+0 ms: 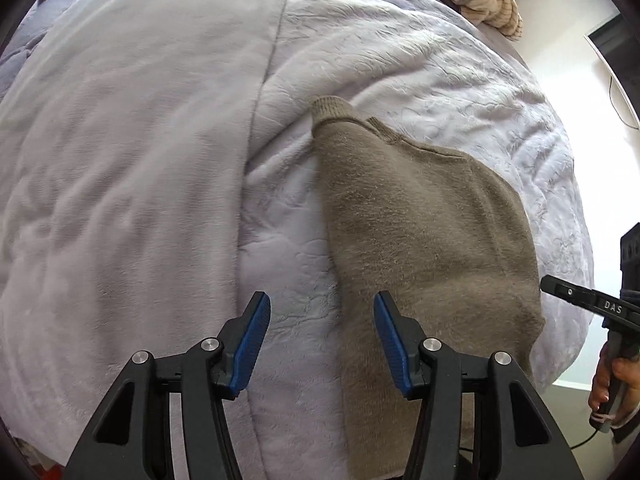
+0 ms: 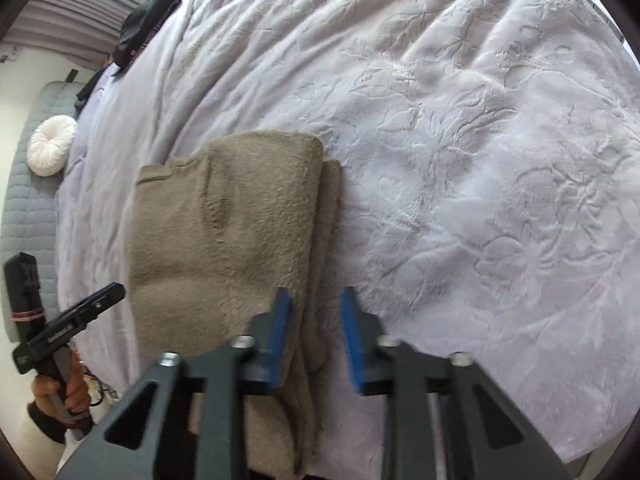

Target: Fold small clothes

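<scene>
While over the bed [image 1: 460, 80], both tongs, left [image 1: 322, 320] and right [image 2: 316, 320], parted, empty above taupe sweater [image 1: 420, 220].

Soft, even daylight fills both fisheye views, blowing out the white wall [image 1: 560, 20], bending edges into dark corners, while the right gripper's fingers [image 2: 280, 340] smear with motion blur.

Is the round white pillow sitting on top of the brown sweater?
No, the round white pillow lies far off by the grey headboard, well apart from the brown sweater on the bedspread.
</scene>
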### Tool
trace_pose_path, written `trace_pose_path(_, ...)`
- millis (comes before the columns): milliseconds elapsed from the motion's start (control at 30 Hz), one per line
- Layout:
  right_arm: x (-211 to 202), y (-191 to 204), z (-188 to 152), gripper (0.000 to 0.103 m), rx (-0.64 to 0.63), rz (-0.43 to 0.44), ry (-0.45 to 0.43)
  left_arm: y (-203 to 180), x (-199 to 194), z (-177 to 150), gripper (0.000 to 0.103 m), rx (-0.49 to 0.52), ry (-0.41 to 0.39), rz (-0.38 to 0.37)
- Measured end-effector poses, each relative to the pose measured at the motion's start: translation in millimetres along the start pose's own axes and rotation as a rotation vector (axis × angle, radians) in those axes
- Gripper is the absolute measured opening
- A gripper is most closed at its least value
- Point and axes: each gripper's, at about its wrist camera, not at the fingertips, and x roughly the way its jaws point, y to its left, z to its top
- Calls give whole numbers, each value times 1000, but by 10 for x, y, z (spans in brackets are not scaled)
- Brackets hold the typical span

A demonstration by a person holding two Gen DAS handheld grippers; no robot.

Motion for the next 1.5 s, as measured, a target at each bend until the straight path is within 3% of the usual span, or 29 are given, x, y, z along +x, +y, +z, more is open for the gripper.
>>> trace_pose_path(233,-197,144,-131,25,-28,61,-43,-171,-193,102,55,20,-49,-43)
trace_pose_path(433,-14,431,-147,24,-133,5,-5,-460,-18,240,55,30,-28,-96)
trace_pose_path(567,83,208,-288,24,-105,-21,34,-648,166,211,55,50,10,-152)
trace_pose_path(733,321,-18,-312,7,-82,-56,74,-651,441,186,55,68,47,-112)
trace_pose_path(833,424,-98,-302,3,-81,-54,87,-661,502,191,55,87,59,-102)
trace_pose_path(1100,78,-132,-446,4,-67,-27,86,-630,260,11,55,131,63,-53)
trace_pose_path(1267,-154,-29,-664,7,-91,34,95,-494,220,-307,55,141,120,-29)
trace_pose_path(1400,-73,115,-942,7,-168,18,162,-457,330,-586,55,162,195,-15)
trace_pose_path(1500,84,57,-1084,7,-167,-48,199,-448,423,-722,55,176,229,3)
